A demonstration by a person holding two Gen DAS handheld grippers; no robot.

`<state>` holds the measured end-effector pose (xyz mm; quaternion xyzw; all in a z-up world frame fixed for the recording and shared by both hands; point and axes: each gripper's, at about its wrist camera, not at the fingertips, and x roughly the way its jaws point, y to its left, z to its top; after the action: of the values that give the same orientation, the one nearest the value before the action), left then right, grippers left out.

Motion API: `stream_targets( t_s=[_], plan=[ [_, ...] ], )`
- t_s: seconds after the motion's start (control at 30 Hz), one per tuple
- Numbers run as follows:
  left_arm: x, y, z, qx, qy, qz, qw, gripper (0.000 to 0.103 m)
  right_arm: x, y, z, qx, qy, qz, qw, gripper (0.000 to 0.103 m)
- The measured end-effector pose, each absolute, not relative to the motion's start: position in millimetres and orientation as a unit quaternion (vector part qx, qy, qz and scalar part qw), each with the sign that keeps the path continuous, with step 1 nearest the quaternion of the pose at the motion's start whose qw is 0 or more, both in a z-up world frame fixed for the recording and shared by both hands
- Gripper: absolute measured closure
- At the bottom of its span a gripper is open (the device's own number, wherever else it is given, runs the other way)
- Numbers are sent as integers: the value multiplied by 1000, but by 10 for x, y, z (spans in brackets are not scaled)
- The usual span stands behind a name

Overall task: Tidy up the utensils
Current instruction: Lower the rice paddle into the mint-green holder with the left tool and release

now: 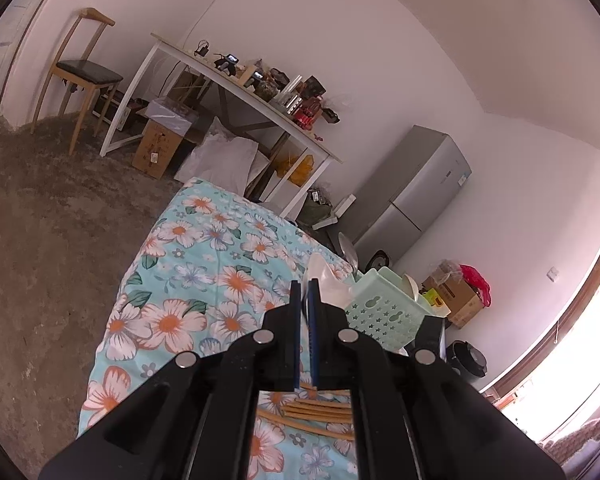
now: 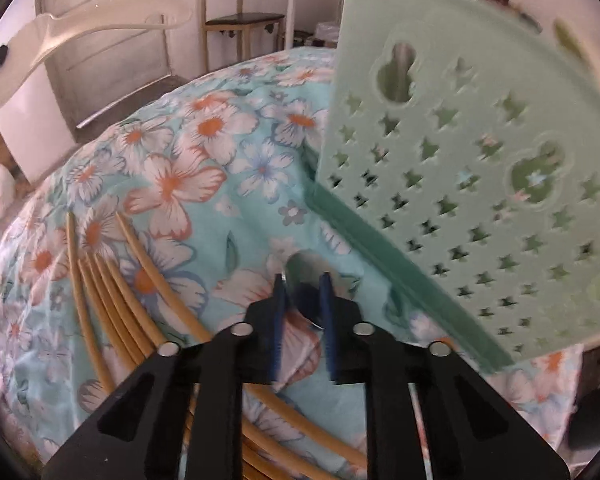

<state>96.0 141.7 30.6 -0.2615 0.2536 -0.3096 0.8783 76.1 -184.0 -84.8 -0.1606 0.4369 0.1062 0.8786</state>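
Left wrist view: left gripper fingers clamp a translucent white spoon beside the mint basket.

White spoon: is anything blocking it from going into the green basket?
Nothing visible blocks it. The left tool holds the white spoon up in the air right beside the green basket, near its open top.

Left gripper: is being held nearly level above the floral cloth, jaws pressed together on a white spoon.
Right gripper: is being angled steeply down at the floral cloth, jaws narrowly parted around a dark rounded object, unclear.
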Motion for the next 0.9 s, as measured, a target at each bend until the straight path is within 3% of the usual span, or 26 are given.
stream_targets(
  t_s=[0.27, 0.6, 0.9],
  plan=[
    [919, 1401, 402, -254, 245, -313, 881, 101, 765, -1647, -1043, -234, 417, 64, 876, 97],
    [894, 1048, 1016, -174, 194, -343, 902, 101, 497, -1917, -434, -163, 349, 46, 922, 103],
    [1279, 383, 1431, -60, 197, -344, 916, 101, 129, -2343, -71, -96, 307, 29, 946, 103]
  ],
)
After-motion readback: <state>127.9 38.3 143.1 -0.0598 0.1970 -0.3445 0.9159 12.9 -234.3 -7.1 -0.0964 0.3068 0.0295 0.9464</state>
